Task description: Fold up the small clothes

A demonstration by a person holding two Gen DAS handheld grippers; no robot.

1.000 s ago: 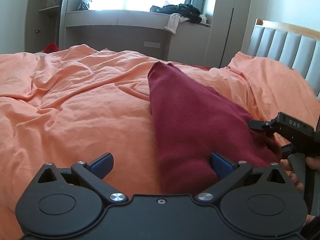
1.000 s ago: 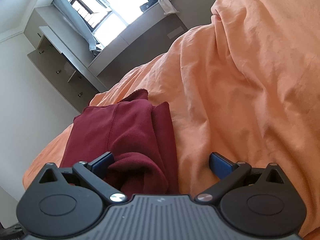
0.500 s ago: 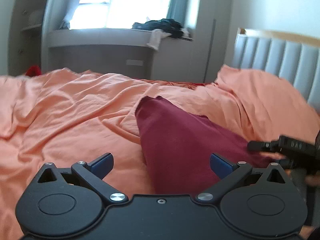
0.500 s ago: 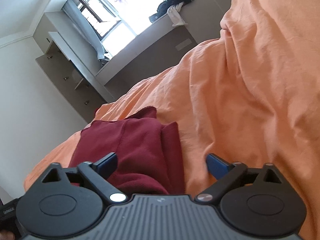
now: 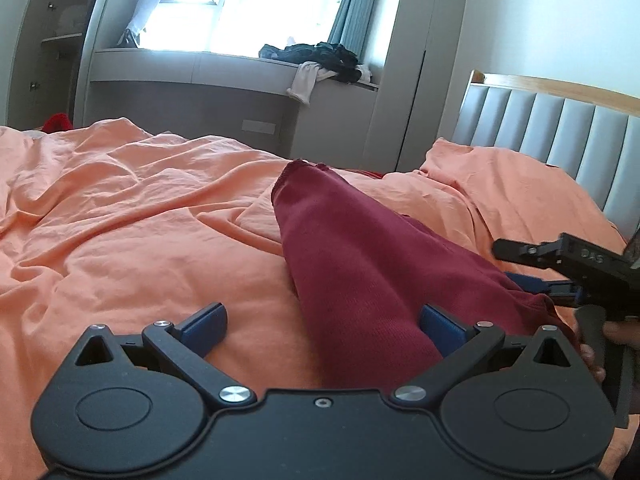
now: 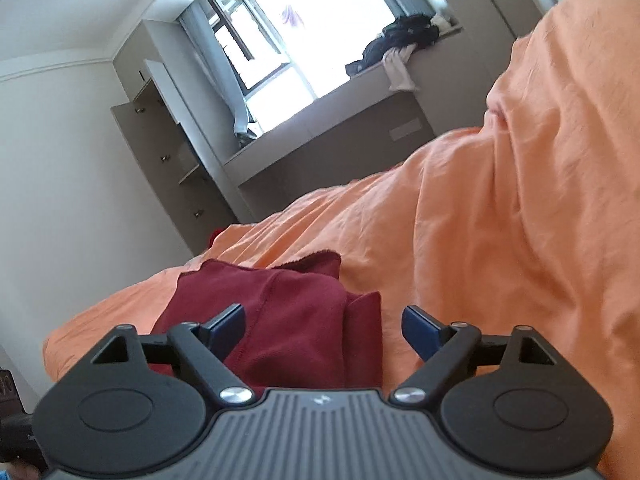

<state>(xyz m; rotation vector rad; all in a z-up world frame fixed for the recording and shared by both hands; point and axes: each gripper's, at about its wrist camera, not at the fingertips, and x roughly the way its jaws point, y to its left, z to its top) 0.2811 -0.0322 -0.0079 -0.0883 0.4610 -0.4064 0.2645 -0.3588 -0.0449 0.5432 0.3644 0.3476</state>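
A dark red garment [image 5: 360, 264] lies folded lengthwise as a long strip on the orange bed sheet [image 5: 132, 240]. My left gripper [image 5: 322, 324] is open at its near end, the cloth running between the spread blue pads. My right gripper [image 6: 323, 324] is open over the garment [image 6: 288, 312], which lies bunched in layers below and between its pads. The right gripper also shows at the right edge of the left wrist view [image 5: 568, 268], beside the garment's right edge, held by a hand.
A padded grey headboard [image 5: 560, 128] stands at the right. An orange pillow [image 5: 516, 184] lies before it. A window ledge [image 5: 224, 64] at the back holds a pile of dark clothes [image 5: 320, 56]. A tall cupboard [image 5: 420, 60] stands beside it.
Both grippers have drawn back and tilted upward, so more of the room shows. The right gripper's jaws have narrowed a little. The garment lies where it was.
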